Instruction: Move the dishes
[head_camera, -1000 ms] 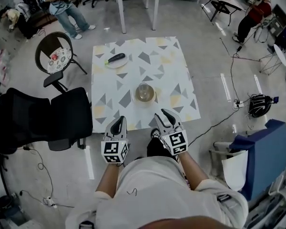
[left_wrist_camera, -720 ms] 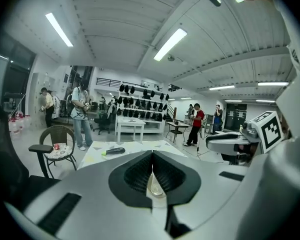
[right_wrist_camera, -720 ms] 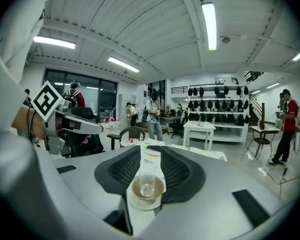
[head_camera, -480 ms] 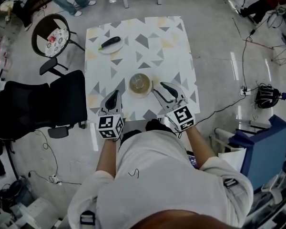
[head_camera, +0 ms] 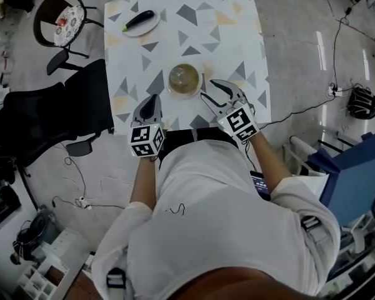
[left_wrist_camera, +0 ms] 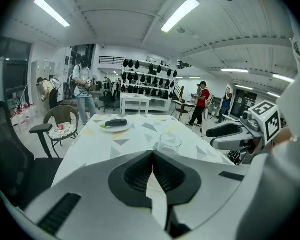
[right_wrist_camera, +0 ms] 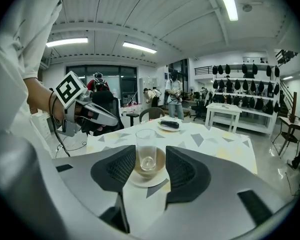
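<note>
A clear glass (right_wrist_camera: 146,148) stands in a tan bowl (head_camera: 184,80) on a white saucer (right_wrist_camera: 146,176), near the front of the triangle-patterned table (head_camera: 237,36). My right gripper (head_camera: 208,89) is open just right of the bowl, and its jaws frame the glass without touching it. To the bowl's left, my left gripper (head_camera: 153,100) is shut and empty at the table's near edge; its jaws meet in the left gripper view (left_wrist_camera: 152,155). A white plate with a dark eggplant (head_camera: 140,21) sits at the far left corner.
A black office chair (head_camera: 50,117) stands against the table's left side, and a round-seat chair (head_camera: 59,24) is beyond it. A blue bin (head_camera: 356,174) and floor cables (head_camera: 300,111) are at the right. People stand far back in the room (left_wrist_camera: 82,86).
The person has stepped up to the table. Both grippers have moved forward over its near edge, and the right one has come alongside the bowl. The dishes have not moved.
</note>
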Demonstrator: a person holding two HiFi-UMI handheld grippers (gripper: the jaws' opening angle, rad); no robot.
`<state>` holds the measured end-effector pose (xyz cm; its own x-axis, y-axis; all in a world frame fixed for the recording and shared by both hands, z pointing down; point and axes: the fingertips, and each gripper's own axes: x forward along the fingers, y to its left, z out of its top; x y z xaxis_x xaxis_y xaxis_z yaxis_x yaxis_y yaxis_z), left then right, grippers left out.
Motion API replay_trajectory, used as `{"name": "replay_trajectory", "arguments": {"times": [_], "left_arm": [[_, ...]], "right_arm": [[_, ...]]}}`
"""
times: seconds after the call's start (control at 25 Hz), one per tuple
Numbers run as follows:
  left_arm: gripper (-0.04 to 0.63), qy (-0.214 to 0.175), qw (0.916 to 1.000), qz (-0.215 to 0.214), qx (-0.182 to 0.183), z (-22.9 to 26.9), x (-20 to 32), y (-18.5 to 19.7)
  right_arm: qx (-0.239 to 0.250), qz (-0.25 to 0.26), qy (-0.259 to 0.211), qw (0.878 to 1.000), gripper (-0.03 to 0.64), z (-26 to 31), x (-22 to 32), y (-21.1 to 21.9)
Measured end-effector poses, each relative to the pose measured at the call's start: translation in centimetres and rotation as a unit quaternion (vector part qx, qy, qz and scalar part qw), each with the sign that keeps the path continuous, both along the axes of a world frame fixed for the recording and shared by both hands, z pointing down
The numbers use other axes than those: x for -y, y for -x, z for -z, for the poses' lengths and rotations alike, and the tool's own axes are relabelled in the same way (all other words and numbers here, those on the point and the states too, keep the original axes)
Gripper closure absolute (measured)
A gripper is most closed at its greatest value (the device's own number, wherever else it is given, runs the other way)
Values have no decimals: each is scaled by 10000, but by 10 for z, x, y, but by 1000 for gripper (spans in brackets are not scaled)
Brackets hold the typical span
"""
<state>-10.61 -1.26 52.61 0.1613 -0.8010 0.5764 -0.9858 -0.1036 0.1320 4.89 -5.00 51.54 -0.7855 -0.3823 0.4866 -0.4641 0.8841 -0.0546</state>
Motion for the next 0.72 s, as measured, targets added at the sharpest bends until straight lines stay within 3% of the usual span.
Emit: {"name": "replay_trajectory", "arguments": {"times": [0.48,0.72], "left_arm": [[575,286,9995,12,-107,-21,4,25],[575,348,9988,245,-242,-25,-4,42]], "right_arm": [[-215,250,185,9993,391,-31,16,46],[-457,656,-16,9968,352,-53,19,69]]}}
